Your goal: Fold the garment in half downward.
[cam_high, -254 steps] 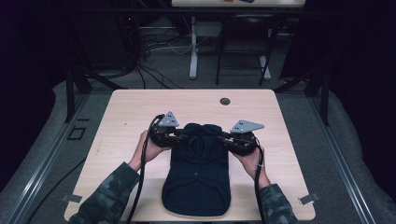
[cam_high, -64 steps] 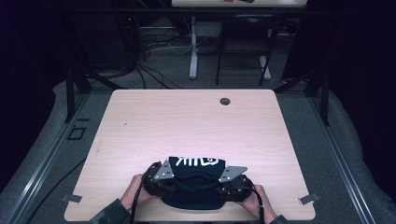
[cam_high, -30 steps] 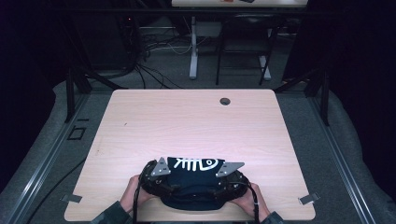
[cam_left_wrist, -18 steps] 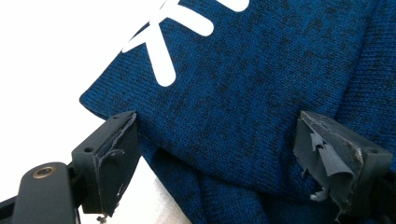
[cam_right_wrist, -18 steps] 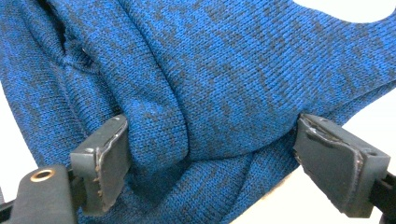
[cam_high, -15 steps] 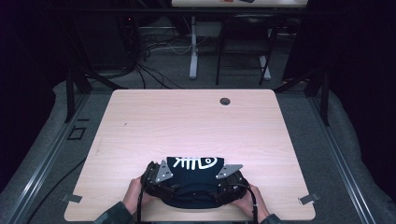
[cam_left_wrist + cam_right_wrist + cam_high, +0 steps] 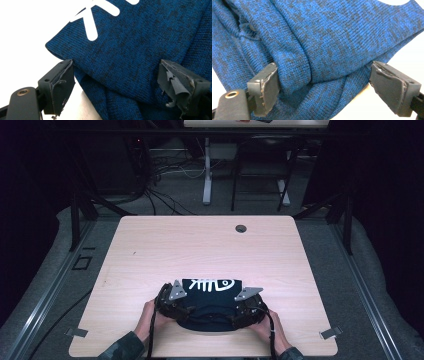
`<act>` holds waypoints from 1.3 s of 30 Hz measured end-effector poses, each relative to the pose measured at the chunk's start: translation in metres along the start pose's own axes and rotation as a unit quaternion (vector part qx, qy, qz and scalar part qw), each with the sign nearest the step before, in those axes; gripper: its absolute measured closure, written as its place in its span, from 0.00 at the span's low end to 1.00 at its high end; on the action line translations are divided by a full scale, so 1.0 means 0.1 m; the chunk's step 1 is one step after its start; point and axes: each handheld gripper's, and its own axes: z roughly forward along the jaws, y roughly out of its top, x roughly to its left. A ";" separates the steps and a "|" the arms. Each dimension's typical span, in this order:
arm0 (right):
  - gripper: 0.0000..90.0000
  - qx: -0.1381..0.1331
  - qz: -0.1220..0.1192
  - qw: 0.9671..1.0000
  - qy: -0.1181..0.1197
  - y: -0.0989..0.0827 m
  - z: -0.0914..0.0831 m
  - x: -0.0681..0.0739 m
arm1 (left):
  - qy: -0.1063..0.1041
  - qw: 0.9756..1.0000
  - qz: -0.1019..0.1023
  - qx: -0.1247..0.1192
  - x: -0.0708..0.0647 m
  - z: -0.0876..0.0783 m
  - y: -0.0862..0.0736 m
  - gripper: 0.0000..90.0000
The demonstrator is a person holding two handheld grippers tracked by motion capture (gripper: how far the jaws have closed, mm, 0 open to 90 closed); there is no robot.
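Fold step on blue knit sweater (image 7: pixel 210 297), lying at 6 o'clock edge of worktop (image 7: pixel 210 245). Left hand-held gripper (image 7: pixel 117 82) and right hand-held gripper (image 7: pixel 324 85) wide, jaws having just opened, fabric loose between pads. Next, likely: withdraw clear, regrip for further fold.

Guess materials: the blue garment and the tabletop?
Blue garment: knitted fabric, likely cotton or a blend; fine ribbed stitches, mottled dark flecks, soft folds, smooth white print. Tabletop: pale wood-grain surface, probably laminate; matte, rounded corners.
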 end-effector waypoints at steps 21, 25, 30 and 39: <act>0.06 -0.044 0.010 0.999 -0.013 0.04 -0.17 -0.17 | -0.003 0.996 -0.060 -0.064 0.19 -0.17 0.07 0.07; 0.06 -0.065 0.021 0.997 -0.019 0.00 -0.41 -0.19 | 0.016 0.997 -0.053 -0.062 0.22 -0.28 0.01 0.06; 0.06 -0.073 0.047 0.996 -0.024 -0.17 -0.53 -0.31 | 0.049 0.995 -0.075 -0.039 0.38 -0.38 -0.18 0.06; 0.07 -0.056 0.081 0.994 -0.046 -0.41 -0.56 -0.48 | 0.056 0.994 -0.095 -0.019 0.46 -0.41 -0.36 0.05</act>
